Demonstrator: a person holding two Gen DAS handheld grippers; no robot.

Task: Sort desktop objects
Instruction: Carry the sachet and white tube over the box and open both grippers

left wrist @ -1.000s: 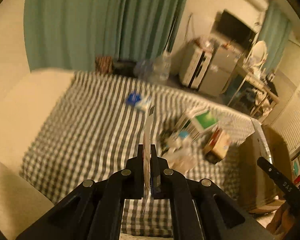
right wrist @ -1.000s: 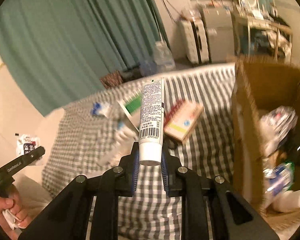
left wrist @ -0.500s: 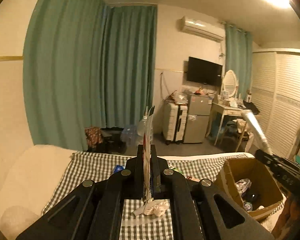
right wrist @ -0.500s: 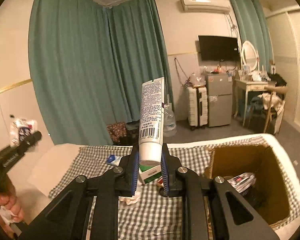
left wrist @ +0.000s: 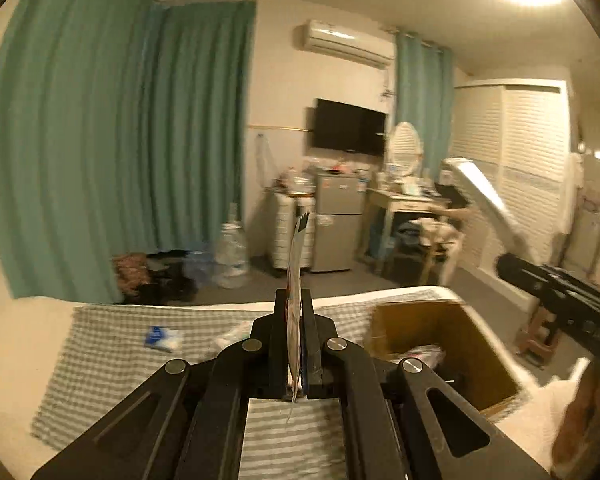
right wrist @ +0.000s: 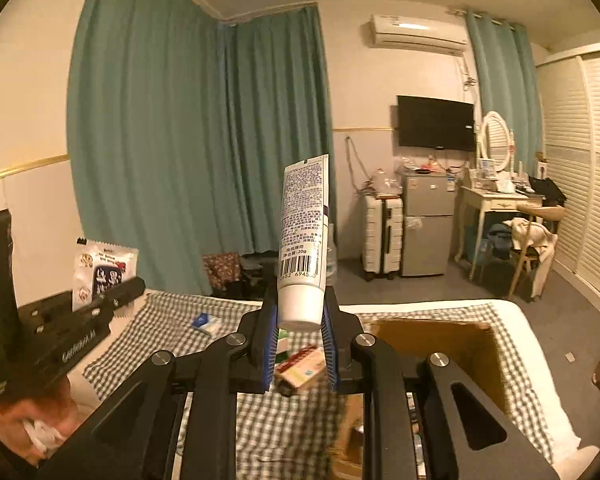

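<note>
Two things are aloft above the checked cloth (right wrist: 516, 344): our right gripper (right wrist: 300, 320) clamps a white tube (right wrist: 304, 240), our left gripper (left wrist: 296, 344) pinches a flat sachet (left wrist: 296, 280). Beside the cloth's right edge, the cardboard box (left wrist: 476, 344) gapes open.

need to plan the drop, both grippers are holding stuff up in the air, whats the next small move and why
Probably carry the right gripper across and down over the cardboard box. It is shut on the white tube, which stands up clear of the checked cloth, and the open box sits just to that gripper's right. The left gripper, shut on a flat sachet, could follow.
</note>
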